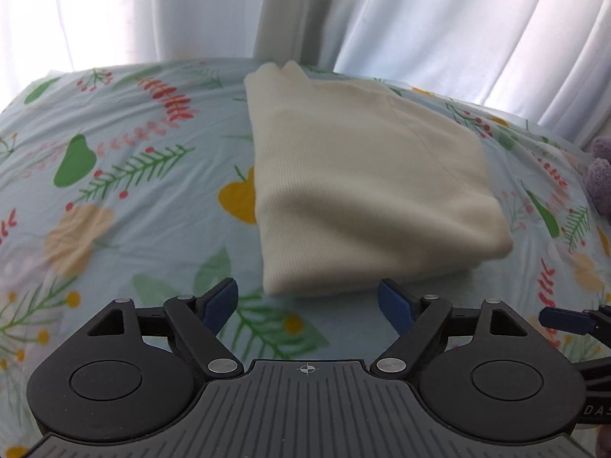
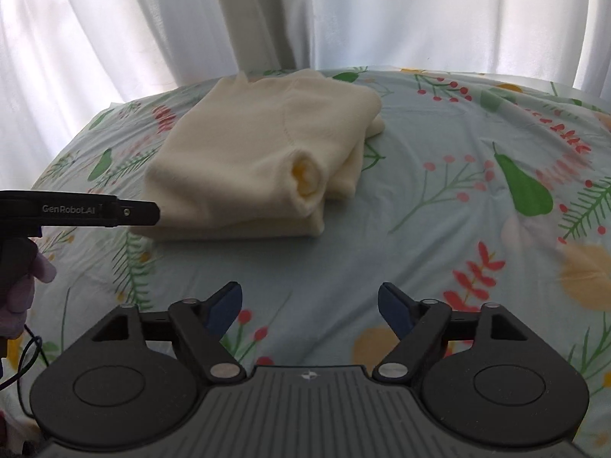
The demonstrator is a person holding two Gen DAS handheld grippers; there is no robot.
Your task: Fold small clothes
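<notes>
Nearest to me, in the left wrist view, my left gripper [image 1: 307, 301] stands with its jaws spread wide, and nothing is between the blue pads [image 1: 219, 301]. It hangs over the bedsheet [image 1: 114, 191], which is pale blue with printed leaves, pears and red berries. At the right edge of this same view I see one blue fingertip of my right gripper [image 1: 565, 320], at about the same depth as my left fingers.

In the right wrist view my right gripper [image 2: 309, 305] is also released, the jaws far apart and only the sheet [image 2: 439, 210] below them. At the left edge of this view the black side of the left gripper [image 2: 95, 210] comes in, with a white word printed on it, and under it a part of my hand [image 2: 23, 286] on the handle and a thin black cable [image 2: 26, 358].

A little farther lies the cream knitted garment [image 1: 362, 175]. It is folded into a thick, almost square packet and it rests flat on the sheet. From the left wrist its near edge is just beyond my fingertips; no pad touches it. From the right wrist the garment [image 2: 259, 152] lies ahead and to the left, and a rolled sleeve opening shows at its near corner.

At the right border of the left view there is something purple and fuzzy [image 1: 601, 175]; I cannot tell what it is.

Farthest, white curtains [image 2: 343, 11] hang behind the bed, bright from the light.
</notes>
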